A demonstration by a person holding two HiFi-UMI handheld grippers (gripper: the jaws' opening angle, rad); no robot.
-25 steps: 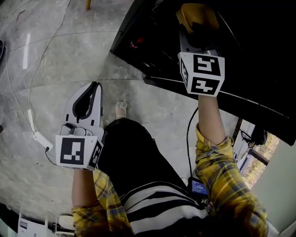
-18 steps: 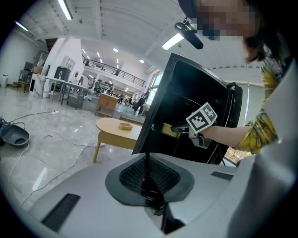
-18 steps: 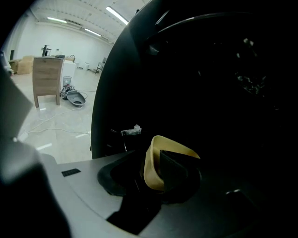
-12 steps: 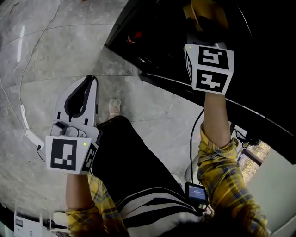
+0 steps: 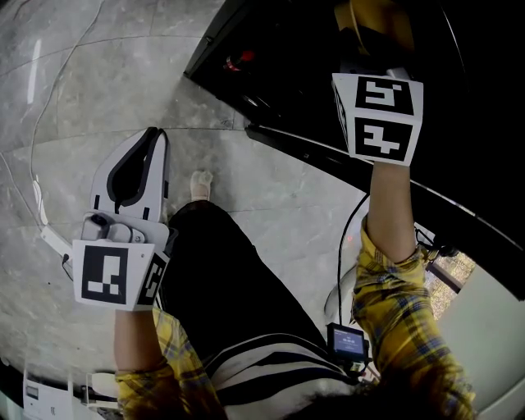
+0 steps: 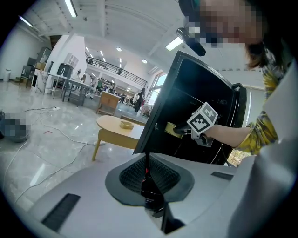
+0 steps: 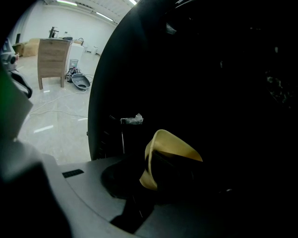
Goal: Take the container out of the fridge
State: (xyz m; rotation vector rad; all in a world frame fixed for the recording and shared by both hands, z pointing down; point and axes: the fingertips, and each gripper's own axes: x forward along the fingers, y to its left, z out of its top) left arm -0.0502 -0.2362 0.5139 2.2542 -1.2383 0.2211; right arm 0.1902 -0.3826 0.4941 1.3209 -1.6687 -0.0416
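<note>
1. Container [image 7: 170,146] sits just inside the fridge's [image 5: 279,74] open front, pinched by its rim in your right gripper [image 7: 148,171]; that thin hold may slip.
2. Your left gripper [image 6: 148,181] hangs closed and empty.

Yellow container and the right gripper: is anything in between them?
Nothing: in the right gripper view, the right gripper grips the yellow container directly, inside the dark fridge.

Grey marble floor [image 5: 82,82] gleaming, white cables [image 5: 36,197] trailing at left; round wooden table [image 6: 116,126] standing far; ceiling lights [image 6: 71,7] glowing; wooden cabinet [image 7: 51,60] standing beyond.
</note>
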